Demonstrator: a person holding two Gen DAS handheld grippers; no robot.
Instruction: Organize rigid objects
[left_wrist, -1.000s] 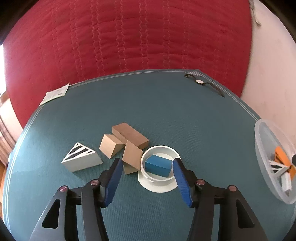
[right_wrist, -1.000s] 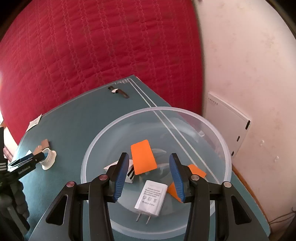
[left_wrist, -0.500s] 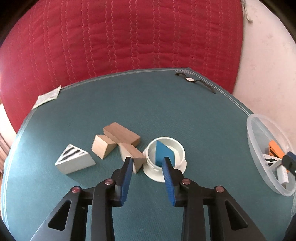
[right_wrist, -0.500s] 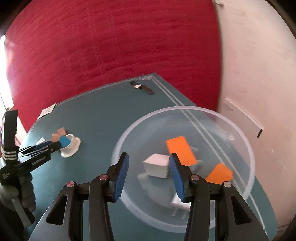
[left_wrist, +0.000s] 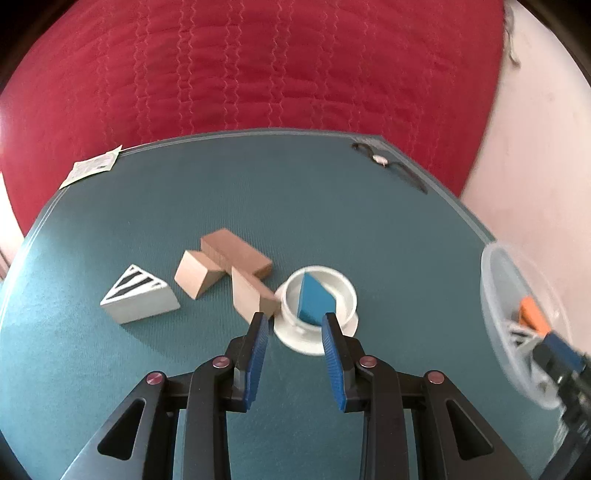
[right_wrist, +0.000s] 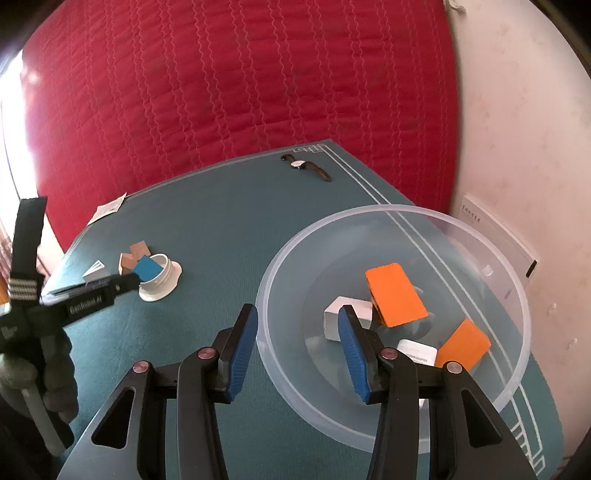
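Where the left wrist camera looks down, a white cup stands on the green mat with a blue block tipped up on edge inside it. The left gripper has its fingers drawn fairly close together right at the block's lower edge; whether the pads press on it cannot be told. Just left of the cup lie three wooden blocks touching one another, and beyond them a white wedge with black stripes. At the right edge only a slice of the clear bowl shows, blurred, with something orange in it.

From the right wrist camera the bowl lies in full view. It holds two orange blocks, a white block and a white charger. The right gripper hangs over the bowl's near rim, fingers moderately apart and holding nothing. This view also shows a gloved hand on the left gripper's handle, whose tip meets the blue block above the cup. A watch and a paper slip lie at the mat's far side.
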